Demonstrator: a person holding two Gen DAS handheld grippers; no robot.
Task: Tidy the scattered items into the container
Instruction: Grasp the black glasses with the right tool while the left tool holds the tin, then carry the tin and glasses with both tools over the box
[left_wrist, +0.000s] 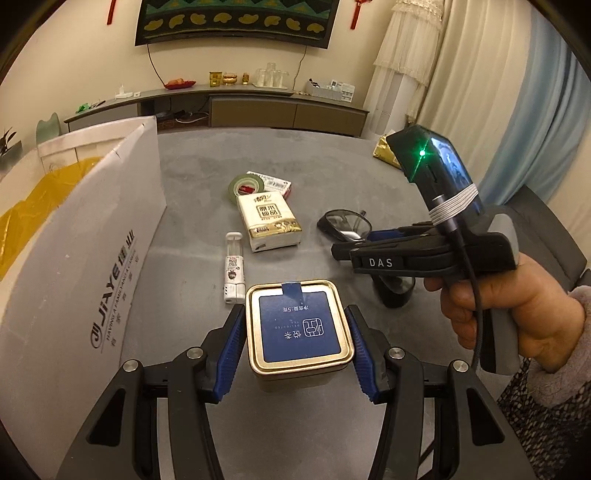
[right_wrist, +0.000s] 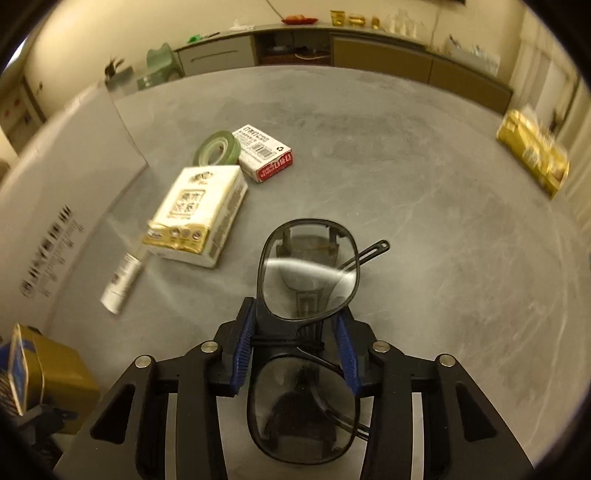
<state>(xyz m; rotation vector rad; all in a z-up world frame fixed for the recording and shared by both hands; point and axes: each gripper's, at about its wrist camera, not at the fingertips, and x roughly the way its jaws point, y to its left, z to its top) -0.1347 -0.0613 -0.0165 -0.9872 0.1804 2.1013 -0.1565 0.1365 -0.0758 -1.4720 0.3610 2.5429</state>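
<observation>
Gripping tin (left_wrist: 300, 328) and glasses (right_wrist: 308, 269), both claws.

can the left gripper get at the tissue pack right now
Probably not yet. The left gripper is shut on the tin, so its jaws are full. The table between it and the tissue pack lies bare, so the path itself looks free.

Carton flap (left_wrist: 110, 206) walls the left; table's (right_wrist: 443, 229) right side lies open.
</observation>
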